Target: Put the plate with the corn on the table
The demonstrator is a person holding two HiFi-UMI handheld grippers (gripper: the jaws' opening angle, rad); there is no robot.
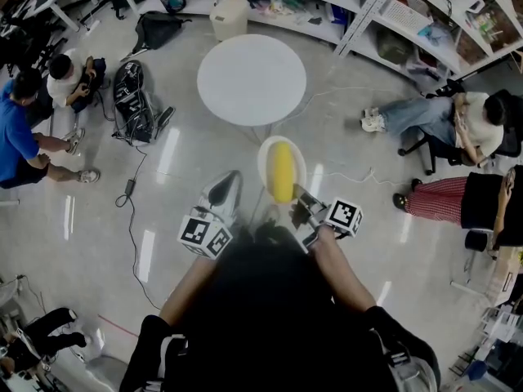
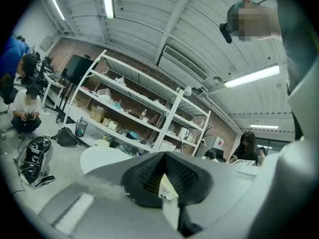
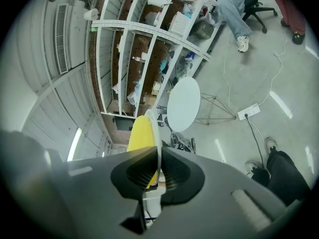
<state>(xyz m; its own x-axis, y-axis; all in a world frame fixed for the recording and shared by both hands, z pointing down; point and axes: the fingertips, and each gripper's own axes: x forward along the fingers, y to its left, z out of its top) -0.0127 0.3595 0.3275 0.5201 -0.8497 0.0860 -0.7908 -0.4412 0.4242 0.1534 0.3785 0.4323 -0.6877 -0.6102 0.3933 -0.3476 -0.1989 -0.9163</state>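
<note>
A yellow corn cob [image 1: 282, 172] lies on a small white plate [image 1: 265, 157] that hangs in the air over the floor, short of the round white table [image 1: 252, 78]. My right gripper [image 1: 302, 202] is shut on the plate's near rim. In the right gripper view the plate [image 3: 159, 133] shows edge-on between the pads of the right gripper [image 3: 158, 171], with the corn [image 3: 140, 133] to its left and the table [image 3: 183, 104] beyond. My left gripper [image 1: 222, 193] hangs beside the plate, apart from it. In the left gripper view the left gripper [image 2: 164, 180] is shut with nothing in it.
People sit on the floor at the left [image 1: 24, 137] and on chairs at the right [image 1: 458, 121]. Black bags [image 1: 135, 100] and a cable [image 1: 131, 211] lie on the floor left of the table. Shelves [image 1: 392, 15] and a white bin [image 1: 229, 16] stand behind it.
</note>
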